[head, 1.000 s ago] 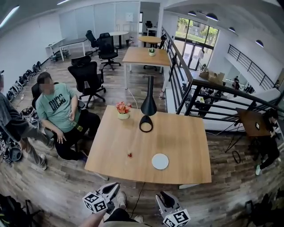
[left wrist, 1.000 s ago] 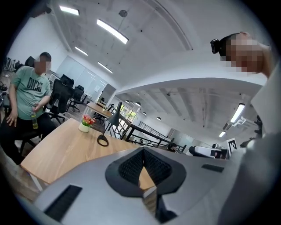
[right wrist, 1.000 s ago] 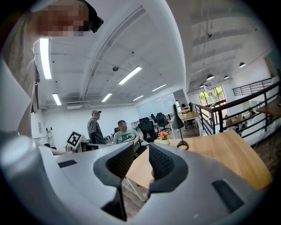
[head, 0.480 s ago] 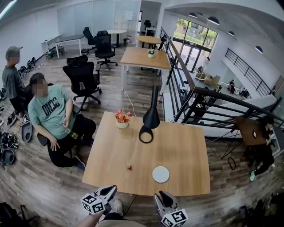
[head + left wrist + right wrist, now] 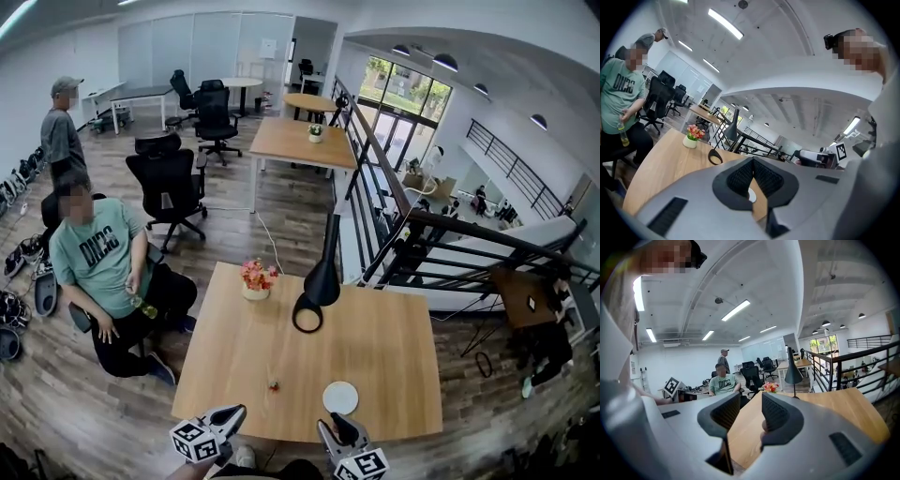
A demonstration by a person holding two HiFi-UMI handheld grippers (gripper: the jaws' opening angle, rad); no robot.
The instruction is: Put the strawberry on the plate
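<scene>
- Lying on the bare wood of the table (image 5: pixel 394 347), the strawberry (image 5: pixel 273 384) is small and red. It sits near the front edge, and nothing touches it.
- To the strawberry's right rests the plate (image 5: pixel 340 397) — white and round — near the fruit but apart from it.
- At the table's front edge, just short of the strawberry, hovers the left gripper (image 5: pixel 234 412). Its jaws are pressed together with nothing between them.
- Over the same edge, just in front of the plate, hangs the right gripper (image 5: pixel 334 427). Its jaws are opening, with a narrow gap between the ribbed pads (image 5: pixel 726 411) and only table surface showing through it.
- Farther back on the table stands a black lamp (image 5: pixel 321 281), near the middle, with a flower pot (image 5: pixel 254 279) to its left.
- Beyond the table's left side is a seated person (image 5: pixel 97 262) in a green shirt. A second person (image 5: pixel 62 131) stands farther off, near black office chairs (image 5: pixel 169 183).
</scene>
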